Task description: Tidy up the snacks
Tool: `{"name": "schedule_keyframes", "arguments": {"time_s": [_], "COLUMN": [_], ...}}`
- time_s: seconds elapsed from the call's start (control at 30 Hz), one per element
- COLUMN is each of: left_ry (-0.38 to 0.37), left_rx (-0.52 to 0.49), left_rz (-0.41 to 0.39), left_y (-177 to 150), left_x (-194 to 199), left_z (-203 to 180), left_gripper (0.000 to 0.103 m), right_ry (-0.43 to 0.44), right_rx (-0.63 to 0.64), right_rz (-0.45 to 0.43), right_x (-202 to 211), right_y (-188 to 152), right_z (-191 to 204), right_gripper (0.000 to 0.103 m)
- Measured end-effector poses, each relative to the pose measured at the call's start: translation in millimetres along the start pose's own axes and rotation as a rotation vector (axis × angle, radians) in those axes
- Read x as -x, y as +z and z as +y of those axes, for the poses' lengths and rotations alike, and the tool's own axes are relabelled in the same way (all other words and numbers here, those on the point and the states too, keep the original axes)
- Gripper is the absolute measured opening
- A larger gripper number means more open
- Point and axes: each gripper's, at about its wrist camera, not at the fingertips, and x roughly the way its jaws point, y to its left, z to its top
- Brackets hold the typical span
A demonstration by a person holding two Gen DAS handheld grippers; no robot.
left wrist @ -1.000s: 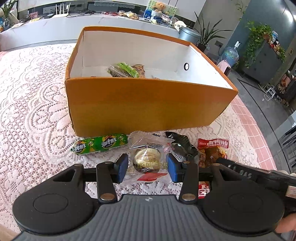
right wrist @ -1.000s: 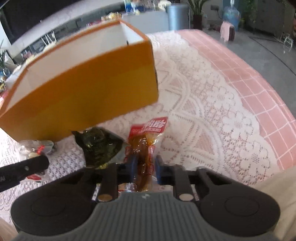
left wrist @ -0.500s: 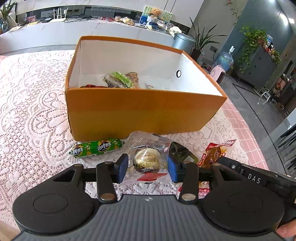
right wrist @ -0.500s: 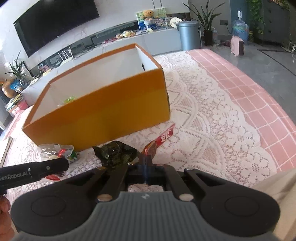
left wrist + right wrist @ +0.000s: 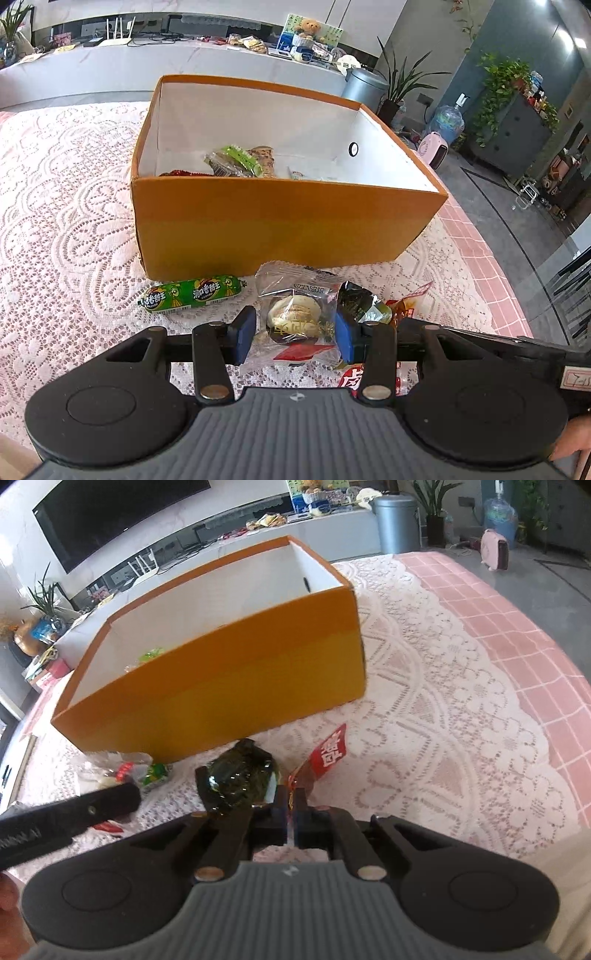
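An orange cardboard box (image 5: 280, 221) with white inner walls stands on the lace tablecloth and holds several snack packets (image 5: 240, 162). In front of it lie a green sausage stick (image 5: 192, 294), a clear-wrapped round pastry (image 5: 295, 317) and a dark green packet (image 5: 360, 306). My left gripper (image 5: 295, 334) is open, its blue pads on either side of the pastry. My right gripper (image 5: 291, 806) is shut on a red-labelled brown snack packet (image 5: 325, 757), lifted off the cloth, in front of the box (image 5: 229, 686). The dark green packet (image 5: 236, 779) lies just left of it.
The pink checked table edge (image 5: 517, 602) runs along the right. The left gripper's body (image 5: 66, 819) crosses the lower left of the right wrist view. A counter with clutter (image 5: 221, 48), a grey bin (image 5: 364, 86) and plants stand beyond the table.
My right gripper has closed on the red-labelled packet and lifted it off the cloth. My left gripper has stayed open around the pastry while pulling back a little from the box.
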Motion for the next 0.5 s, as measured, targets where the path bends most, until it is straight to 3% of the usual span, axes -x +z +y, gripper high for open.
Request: {"name": "schedule_keyframes", "arguments": {"time_s": [0.17,0.27,0.3,0.4,0.47,0.5], "left_ry": [-0.006,-0.007,-0.008,-0.012,-0.015,-0.016], "left_rx": [0.002,0.014,0.018,0.018,0.012,0.009], "left_rz": [0.014,0.018,0.02,0.028,0.032,0.034], "left_y": [-0.6,0.0,-0.2,-0.1,-0.5,-0.7], "left_x": [-4.9,-7.0,-7.9,-11.1,-12.5,-13.1], "left_z": [2.3,5.5,6.5,6.7,5.6,5.3], "left_gripper": [0.051,0.051,0.051,0.051,0.051,0.051], "right_ry": [0.015,-0.003,0.003,0.091,0.068,0.051], "right_rx": [-0.003,-0.033,-0.063,-0.217,-0.257,-0.252], "right_rz": [0.003,0.028,0.044,0.124,0.157,0.159], "right_x": [-4.4,-6.7,-6.9,-15.1,-22.3,-25.2], "right_y": [4.7,9.2,10.9,12.1,10.4,9.1], "right_z": [5.0,2.9,-0.8,-18.7,-23.8,-24.6], "right_gripper": [0.004,0.022,0.033,0.036,0.034,0.027]}}
